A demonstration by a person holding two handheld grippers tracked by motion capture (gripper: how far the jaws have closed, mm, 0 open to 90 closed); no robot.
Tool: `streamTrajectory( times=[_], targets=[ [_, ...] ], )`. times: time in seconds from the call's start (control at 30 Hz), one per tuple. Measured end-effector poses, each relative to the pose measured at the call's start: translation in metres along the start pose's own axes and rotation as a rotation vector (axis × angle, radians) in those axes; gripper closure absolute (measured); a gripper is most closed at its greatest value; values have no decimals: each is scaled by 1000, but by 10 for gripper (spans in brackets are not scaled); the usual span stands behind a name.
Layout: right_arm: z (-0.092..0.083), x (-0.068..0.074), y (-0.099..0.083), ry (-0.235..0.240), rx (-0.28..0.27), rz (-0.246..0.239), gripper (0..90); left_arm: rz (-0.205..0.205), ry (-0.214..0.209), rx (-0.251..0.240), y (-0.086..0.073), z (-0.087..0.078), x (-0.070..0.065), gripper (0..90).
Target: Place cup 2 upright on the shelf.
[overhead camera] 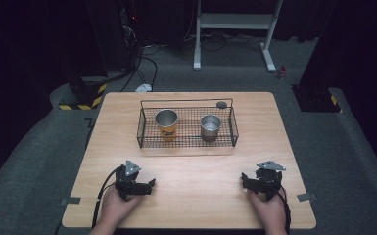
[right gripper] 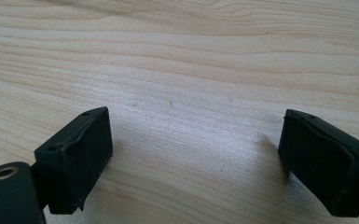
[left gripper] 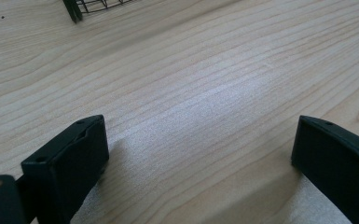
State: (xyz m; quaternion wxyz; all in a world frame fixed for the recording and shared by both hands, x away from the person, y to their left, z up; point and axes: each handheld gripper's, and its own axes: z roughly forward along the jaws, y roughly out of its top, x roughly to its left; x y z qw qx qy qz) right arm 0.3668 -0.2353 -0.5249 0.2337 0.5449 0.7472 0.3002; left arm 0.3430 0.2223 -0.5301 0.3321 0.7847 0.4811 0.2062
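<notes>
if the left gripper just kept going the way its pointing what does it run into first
Probably bare table: the left gripper points right, jaws open and empty. The wire basket sits off to the side of that line, though depth is hard to judge.

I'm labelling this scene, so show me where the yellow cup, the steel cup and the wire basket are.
yellow cup [overhead camera: 167, 131]: high view, on its printed side wall.
steel cup [overhead camera: 210, 129]: high view, on its outer wall.
wire basket [overhead camera: 186, 101]: high view, on its rear top rail.

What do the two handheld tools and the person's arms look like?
The left black two-jaw tool and the right black two-jaw tool each carry a grey three-cornered plate on top and trail a black cable. Their jaws are blocky, matte black pads. The forearms are bare, without sleeves.
</notes>
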Motion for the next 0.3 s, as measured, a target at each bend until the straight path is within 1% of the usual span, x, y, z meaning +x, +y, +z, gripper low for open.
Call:
streamTrajectory(
  times=[0.3],
  targets=[
    [0,-1,0,1,0,0,98,0,0,0,0,0,0,42]
  ],
)
